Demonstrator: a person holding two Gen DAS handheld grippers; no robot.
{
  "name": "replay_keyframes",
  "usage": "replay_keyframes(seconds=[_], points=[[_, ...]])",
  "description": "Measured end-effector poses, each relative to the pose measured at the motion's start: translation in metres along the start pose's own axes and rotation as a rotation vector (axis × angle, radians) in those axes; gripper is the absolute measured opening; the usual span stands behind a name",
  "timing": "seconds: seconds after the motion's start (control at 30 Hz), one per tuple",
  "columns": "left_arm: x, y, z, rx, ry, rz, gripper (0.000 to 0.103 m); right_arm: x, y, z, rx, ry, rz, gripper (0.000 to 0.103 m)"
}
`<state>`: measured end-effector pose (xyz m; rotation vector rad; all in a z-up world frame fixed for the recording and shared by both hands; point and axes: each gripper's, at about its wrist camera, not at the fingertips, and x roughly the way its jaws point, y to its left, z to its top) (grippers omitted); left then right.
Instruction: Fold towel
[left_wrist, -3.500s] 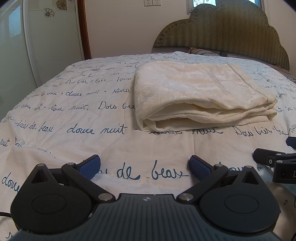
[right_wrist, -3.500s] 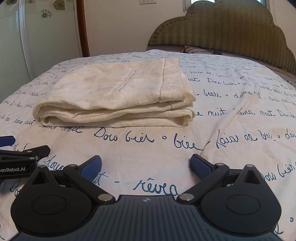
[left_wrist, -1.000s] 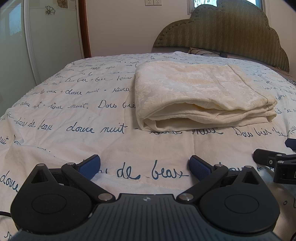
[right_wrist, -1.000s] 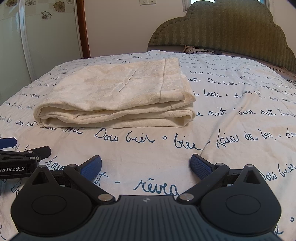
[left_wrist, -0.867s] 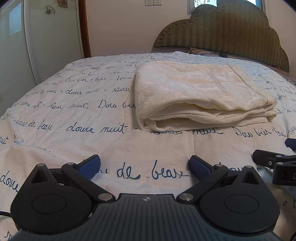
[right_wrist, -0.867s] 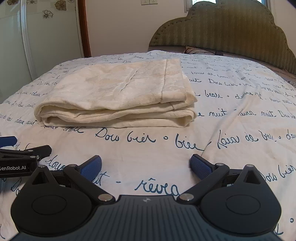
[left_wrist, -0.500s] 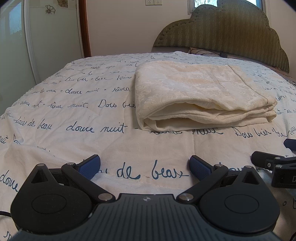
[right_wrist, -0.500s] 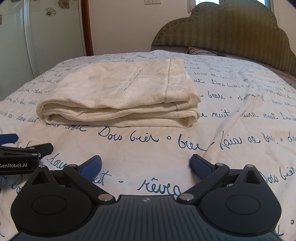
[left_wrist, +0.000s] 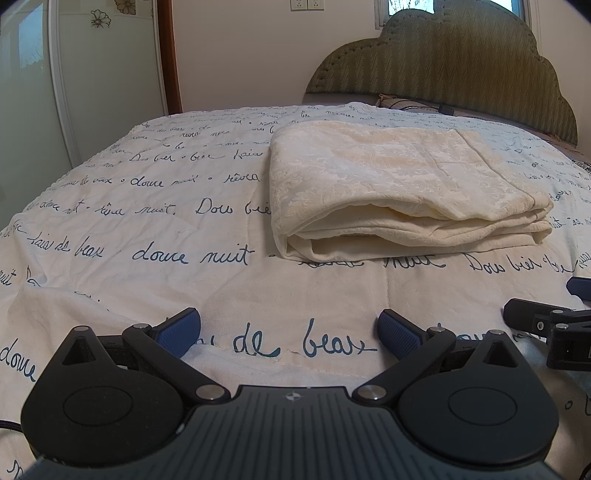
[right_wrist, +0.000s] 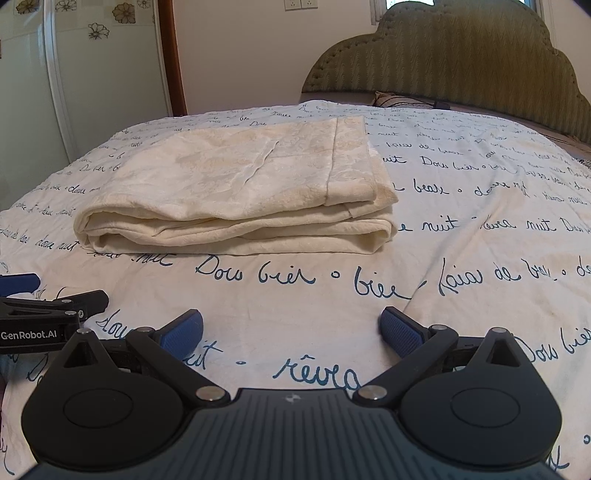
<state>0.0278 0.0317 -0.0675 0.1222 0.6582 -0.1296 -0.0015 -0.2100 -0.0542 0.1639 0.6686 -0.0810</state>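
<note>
1. The cream towel (left_wrist: 399, 184) is seen lying folded on the bed (left_wrist: 147, 229), ahead of both grippers and apart from them, with its long axis set across their line of reach.
2. It is offset right of the left gripper (left_wrist: 290, 330) and left of the right gripper (right_wrist: 291, 330); neither can be judged nearer.
3. The fingers (left_wrist: 179, 330) of both are spread wide, and nothing is held.
4. "GenRobot.AI" is read on the left gripper's body; the bedcover carries script such as "douce nuit", "rêves" and "de beaux".
</note>
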Motion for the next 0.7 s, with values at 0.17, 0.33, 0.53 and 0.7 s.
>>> replay_keyframes(seconds=[0.17, 0.33, 0.53, 0.7], points=[[0.0002, 0.0002, 0.0001, 0.000, 0.000, 0.000, 0.103, 0.0000, 0.0000, 0.0000, 0.000, 0.000, 0.000, 0.103], [0.0003, 0.0001, -0.0004, -0.003, 0.000, -0.002, 0.103, 0.0000, 0.0000, 0.0000, 0.000, 0.000, 0.000, 0.103], [0.0003, 0.0006, -0.0003, -0.013, 0.002, -0.009, 0.103, 0.0000, -0.0001, 0.0000, -0.001, 0.000, 0.000, 0.103], [0.0003, 0.0025, 0.0005, -0.016, 0.002, -0.013, 0.103, 0.0017, 0.0030, 0.0007, -0.017, 0.006, -0.014, 0.103]])
